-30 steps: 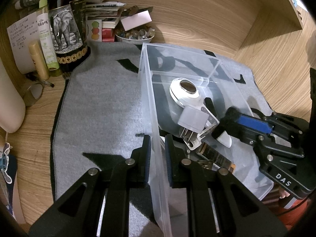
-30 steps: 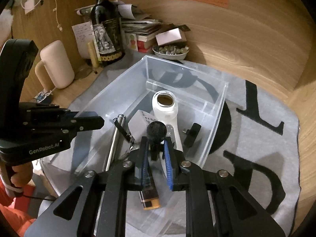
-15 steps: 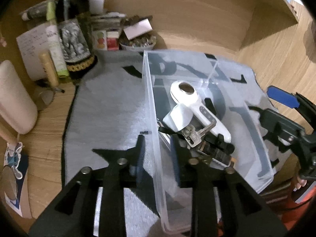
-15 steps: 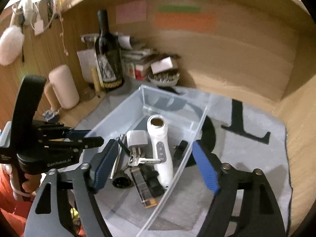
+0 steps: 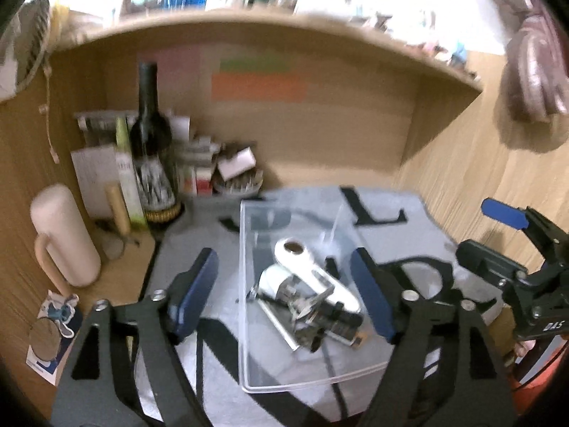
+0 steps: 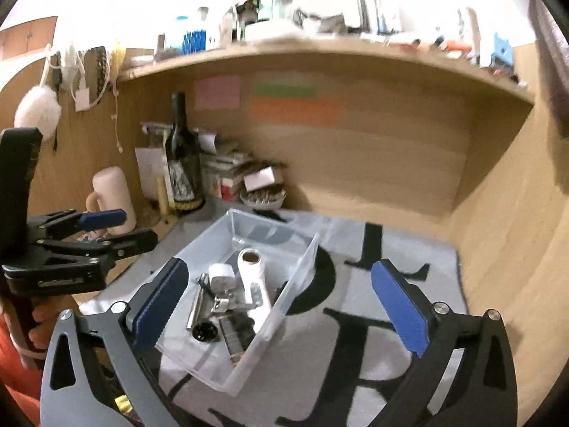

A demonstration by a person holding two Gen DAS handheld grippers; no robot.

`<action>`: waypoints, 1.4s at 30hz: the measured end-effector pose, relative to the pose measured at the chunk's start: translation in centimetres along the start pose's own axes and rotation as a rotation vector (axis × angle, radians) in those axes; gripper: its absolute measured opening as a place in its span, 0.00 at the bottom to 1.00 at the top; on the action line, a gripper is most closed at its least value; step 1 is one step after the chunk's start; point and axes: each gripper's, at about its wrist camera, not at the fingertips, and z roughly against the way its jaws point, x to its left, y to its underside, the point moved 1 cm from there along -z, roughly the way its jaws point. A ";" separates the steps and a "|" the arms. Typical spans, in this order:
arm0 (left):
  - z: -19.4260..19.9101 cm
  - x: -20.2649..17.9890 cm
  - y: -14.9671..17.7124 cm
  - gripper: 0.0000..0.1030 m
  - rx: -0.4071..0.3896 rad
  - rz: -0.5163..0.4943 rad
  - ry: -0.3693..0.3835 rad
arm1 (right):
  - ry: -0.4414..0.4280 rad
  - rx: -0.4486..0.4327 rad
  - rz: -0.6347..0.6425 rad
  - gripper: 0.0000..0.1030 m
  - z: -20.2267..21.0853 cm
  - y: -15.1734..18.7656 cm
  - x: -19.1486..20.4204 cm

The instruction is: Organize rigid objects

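A clear plastic bin (image 5: 245, 320) (image 6: 295, 277) sits on the grey mat. Inside lie a white handheld device (image 5: 313, 270) (image 6: 252, 274), a white plug adapter (image 5: 274, 281) (image 6: 222, 275), a silver tube (image 6: 195, 306), keys and small black pieces. My left gripper (image 5: 282, 284) hovers above and short of the bin, its jaws opening with nothing gripped. My right gripper (image 6: 279, 274) is likewise raised over the bin, jaws opening wide and empty. Each gripper shows in the other's view: the right gripper (image 5: 487, 231) at the right edge, the left gripper (image 6: 131, 227) at the left edge.
A dark wine bottle (image 5: 151, 163), a cream mug (image 5: 64, 238), a small bowl (image 6: 263, 197) and stacked papers crowd the back left corner. A wooden shelf (image 6: 320, 53) overhangs the desk, and wood walls close the back and right. The grey mat (image 6: 391, 249) carries large black letters.
The left gripper let go of the bin's wall and the right gripper released a small black round-topped piece into the bin. Both opened and drew up and back.
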 end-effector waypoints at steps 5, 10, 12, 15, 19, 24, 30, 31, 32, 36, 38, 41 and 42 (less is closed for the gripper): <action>3.0 -1.5 -0.2 0.94 -0.128 -0.026 -0.032 | 0.018 -0.068 0.005 1.00 1.9 -0.1 -0.5; 4.8 -2.1 -0.3 0.97 -0.197 -0.032 -0.045 | 0.023 -0.113 -0.008 1.00 3.3 -0.2 -0.5; 5.2 -2.3 -0.3 0.97 -0.218 -0.033 -0.050 | 0.025 -0.127 -0.012 1.00 3.6 -0.3 -0.5; 5.5 -2.7 -0.3 0.98 -0.241 -0.048 -0.054 | 0.033 -0.144 -0.017 1.00 3.9 -0.4 -0.6; 5.8 -3.0 -0.3 0.98 -0.257 -0.043 -0.063 | 0.037 -0.157 -0.024 1.00 4.2 -0.5 -0.6; 5.6 -3.0 -0.3 0.98 -0.257 -0.035 -0.050 | 0.042 -0.165 -0.033 1.00 4.4 -0.4 -0.6; 5.5 -3.4 -0.2 0.98 -0.261 -0.046 -0.036 | 0.048 -0.168 -0.032 1.00 4.6 -0.4 -0.5; 5.5 -3.5 -0.2 0.98 -0.261 -0.049 -0.035 | 0.048 -0.168 -0.033 1.00 4.5 -0.4 -0.4; 5.4 -3.6 -0.2 0.98 -0.262 -0.052 -0.035 | 0.049 -0.168 -0.034 1.00 4.5 -0.4 -0.4; 5.4 -3.7 -0.1 0.99 -0.263 -0.055 -0.034 | 0.052 -0.167 -0.037 1.00 4.4 -0.3 -0.4; 5.3 -3.7 -0.1 0.99 -0.257 -0.047 -0.025 | 0.055 -0.166 -0.042 1.00 4.4 -0.3 -0.4; 5.1 -3.7 -0.3 0.99 -0.254 -0.042 -0.021 | 0.057 -0.164 -0.050 1.00 4.3 -0.2 -0.5; 5.1 -3.7 -0.3 0.99 -0.254 -0.043 -0.022 | 0.056 -0.164 -0.051 1.00 4.3 -0.2 -0.6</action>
